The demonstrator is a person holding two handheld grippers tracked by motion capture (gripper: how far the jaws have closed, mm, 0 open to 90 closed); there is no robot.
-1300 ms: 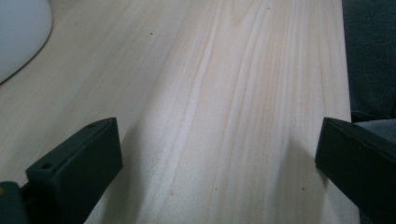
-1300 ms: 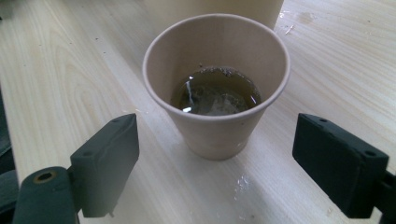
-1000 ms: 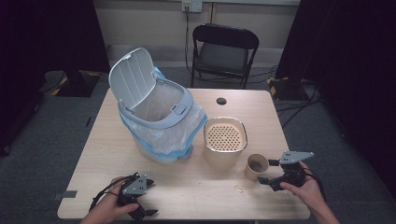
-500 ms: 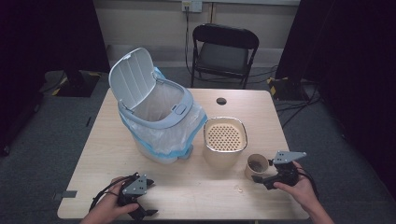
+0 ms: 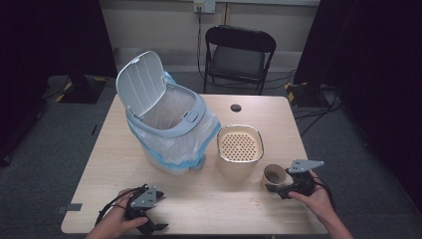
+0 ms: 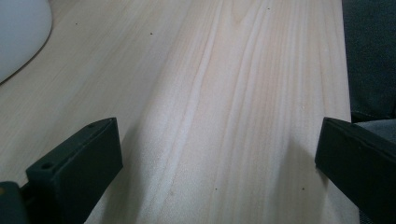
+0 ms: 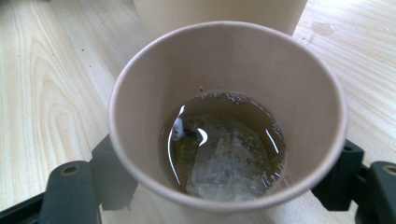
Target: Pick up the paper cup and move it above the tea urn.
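In the right gripper view the paper cup [image 7: 227, 112] stands between the jaws and hides their tips, so contact with its wall cannot be confirmed; its base is cut off by the lower edge. The beige container [image 7: 219, 11] behind it is cropped at the top edge. What lies sunk in the brown liquid [image 7: 224, 149] is pale and too blurred to identify. In the left gripper view a white curved object [image 6: 18, 32] is cut by the corner, and both jaws run off the frame. In the high view the left gripper [image 5: 152, 226] is partly covered by the hand, and the small speck [image 5: 255, 201] on the table [image 5: 209, 199] is too small to tell.
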